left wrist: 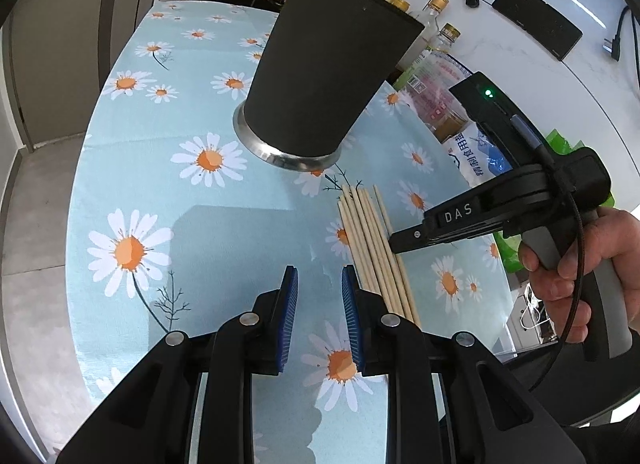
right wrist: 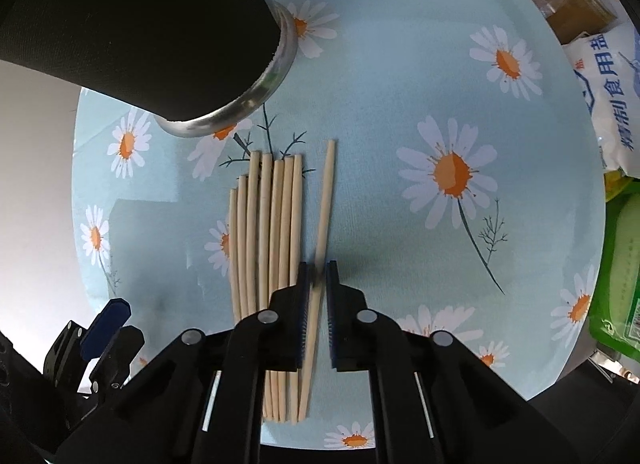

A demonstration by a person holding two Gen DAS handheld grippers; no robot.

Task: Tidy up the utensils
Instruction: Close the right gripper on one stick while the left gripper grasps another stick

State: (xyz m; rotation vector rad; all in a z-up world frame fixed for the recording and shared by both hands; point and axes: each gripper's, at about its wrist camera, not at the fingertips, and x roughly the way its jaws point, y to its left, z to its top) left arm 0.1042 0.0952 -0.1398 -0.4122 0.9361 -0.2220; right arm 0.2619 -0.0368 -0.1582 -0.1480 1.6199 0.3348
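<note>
Right gripper [right wrist: 318, 284] pinching one chopstick [right wrist: 325, 200], just right of the chopstick pile [right wrist: 266, 232] on the table [right wrist: 380, 112]. Best lifted straight up, then tipped into the black holder [left wrist: 324, 76] far behind. Left gripper [left wrist: 320, 292] a little apart, holding nothing.

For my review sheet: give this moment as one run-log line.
left gripper: open, empty, over table | right gripper: shut on single chopstick | chopstick bundle: on tablecloth | black holder: upright
</note>
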